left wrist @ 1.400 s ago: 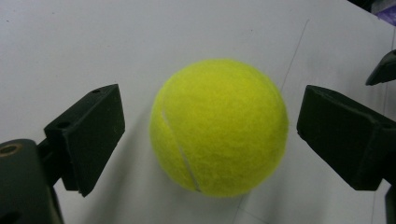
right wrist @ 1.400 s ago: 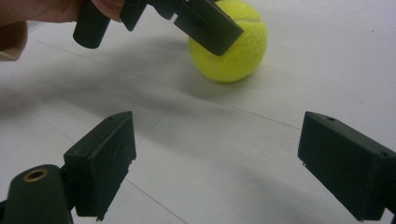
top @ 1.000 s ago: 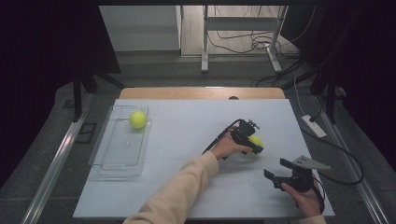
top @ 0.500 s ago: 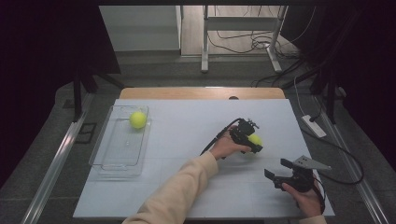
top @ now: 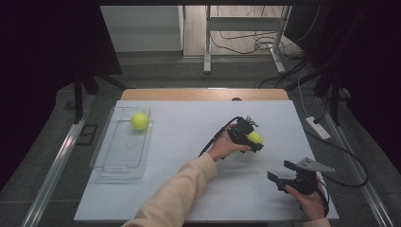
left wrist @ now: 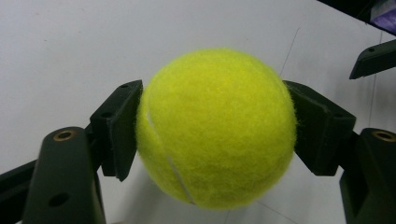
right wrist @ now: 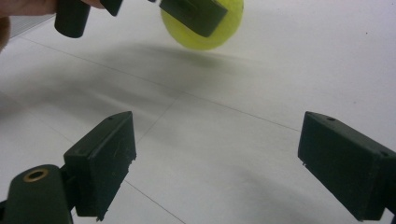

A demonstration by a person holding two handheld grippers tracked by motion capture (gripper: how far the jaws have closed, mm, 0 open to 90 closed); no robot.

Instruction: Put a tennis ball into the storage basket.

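yellow-green tennis ball (left wrist: pixel 217 128) w/ white seam, black tongs (top: pixel 249 137), white table (top: pixel 189 142), clear tray (top: pixel 118 163)

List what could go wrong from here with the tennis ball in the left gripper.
1. The left gripper pinches the tennis ball only at its two sides, clear of the table; a loosened squeeze could drop it and let it roll off.
2. The tray with the other ball lies far across the table, so a long carry may jolt the hold.

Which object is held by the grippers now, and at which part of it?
The left gripper holds a tennis ball, its pads pressing on two opposite sides around the ball's middle. The right gripper is open and holds nothing.
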